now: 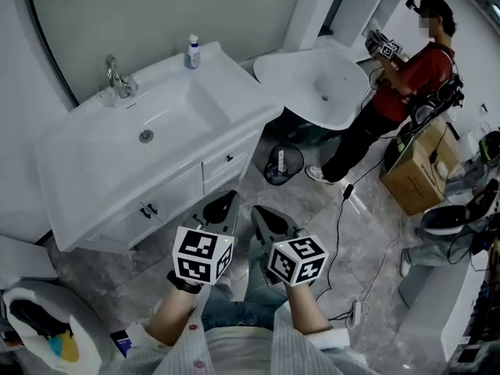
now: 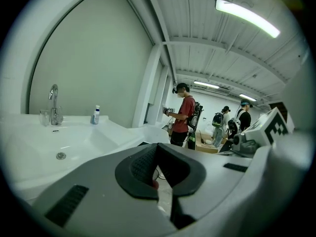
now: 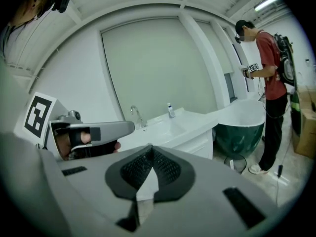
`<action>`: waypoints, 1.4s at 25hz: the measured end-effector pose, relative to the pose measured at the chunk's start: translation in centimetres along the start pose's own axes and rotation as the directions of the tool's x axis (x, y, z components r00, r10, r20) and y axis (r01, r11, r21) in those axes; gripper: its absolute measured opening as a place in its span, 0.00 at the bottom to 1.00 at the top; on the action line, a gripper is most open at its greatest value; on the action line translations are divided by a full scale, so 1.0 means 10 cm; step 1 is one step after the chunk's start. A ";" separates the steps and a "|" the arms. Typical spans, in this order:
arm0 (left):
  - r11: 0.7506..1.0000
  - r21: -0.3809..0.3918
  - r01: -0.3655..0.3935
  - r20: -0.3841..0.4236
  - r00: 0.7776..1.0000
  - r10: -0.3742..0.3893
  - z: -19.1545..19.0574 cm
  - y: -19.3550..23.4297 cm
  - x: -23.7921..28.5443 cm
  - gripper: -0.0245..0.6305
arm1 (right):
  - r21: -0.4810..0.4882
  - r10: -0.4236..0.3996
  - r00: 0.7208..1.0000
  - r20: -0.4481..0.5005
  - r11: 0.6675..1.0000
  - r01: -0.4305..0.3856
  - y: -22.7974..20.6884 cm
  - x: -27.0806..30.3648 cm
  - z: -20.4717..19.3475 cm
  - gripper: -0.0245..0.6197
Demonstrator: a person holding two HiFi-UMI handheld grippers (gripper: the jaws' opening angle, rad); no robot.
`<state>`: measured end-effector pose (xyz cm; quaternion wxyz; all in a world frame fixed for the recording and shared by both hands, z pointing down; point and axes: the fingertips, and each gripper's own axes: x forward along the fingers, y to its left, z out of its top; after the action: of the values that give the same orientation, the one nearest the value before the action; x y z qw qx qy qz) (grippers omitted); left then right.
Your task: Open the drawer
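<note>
The white vanity [image 1: 117, 178] stands at the left of the head view. Its small drawer [image 1: 226, 165], with a dark knob [image 1: 230, 158], is shut under the sink's right end. My left gripper [image 1: 226, 200] and right gripper [image 1: 262, 212] hover side by side over the floor in front of the vanity. They point toward it, and the drawer is a short way beyond their tips. Both are shut with nothing between the jaws, as the left gripper view [image 2: 157, 146] and the right gripper view [image 3: 150, 150] show. Neither touches the vanity.
A faucet [image 1: 117, 76] and a soap bottle [image 1: 192, 51] stand on the sink top. Two cabinet doors [image 1: 156, 201] lie left of the drawer. A round white basin [image 1: 320, 88], a waste bin [image 1: 280, 165], a person in red [image 1: 406, 76], a cardboard box [image 1: 418, 174] and a floor cable [image 1: 342, 209] are to the right.
</note>
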<state>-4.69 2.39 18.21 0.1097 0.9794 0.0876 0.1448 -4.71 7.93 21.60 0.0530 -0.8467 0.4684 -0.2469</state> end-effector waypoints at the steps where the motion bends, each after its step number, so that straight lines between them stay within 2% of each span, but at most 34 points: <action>1: 1.000 0.000 -0.015 0.004 1.000 0.015 0.03 0.05 0.06 0.06 | -0.006 0.016 1.000 -0.005 1.000 -0.016 -0.04 0.06 0.04 0.05; 6: 0.995 -0.013 -0.101 0.009 0.995 0.101 0.13 0.29 0.38 0.06 | -0.023 0.102 0.993 -0.056 0.994 -0.103 -0.26 0.45 0.14 0.05; 12: 0.970 -0.067 -0.233 0.003 0.972 0.233 0.19 0.64 0.89 0.06 | -0.040 0.219 0.966 -0.139 0.973 -0.227 -0.65 1.03 0.31 0.05; 20: 0.892 -0.166 -0.421 0.015 0.903 0.429 0.46 1.03 1.46 0.06 | -0.099 0.376 0.892 -0.250 0.907 -0.410 -1.05 1.65 0.75 0.05; 22: 0.866 -0.187 -0.464 0.014 0.880 0.474 0.50 1.11 1.55 0.06 | -0.112 0.410 0.868 -0.280 0.884 -0.453 -1.13 1.78 0.83 0.05; 25: 0.813 -0.228 -0.536 0.012 0.834 0.552 0.52 1.24 1.62 0.06 | -0.119 0.462 0.823 -0.330 0.845 -0.521 -1.21 1.97 0.90 0.05; 32: 0.674 -0.306 -0.673 -0.009 0.710 0.705 0.42 1.45 1.50 0.06 | -0.123 0.546 0.718 -0.431 0.753 -0.646 -1.25 2.28 0.87 0.05; 35: 0.634 -0.316 -0.706 -0.020 0.673 0.739 0.38 1.50 1.40 0.06 | -0.120 0.573 0.679 -0.459 0.717 -0.686 -1.20 2.35 0.82 0.05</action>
<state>11.76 -9.91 21.94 0.1933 0.9102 -0.3412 0.1331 18.64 -5.81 27.00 -0.0800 -0.5620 0.7642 -0.3063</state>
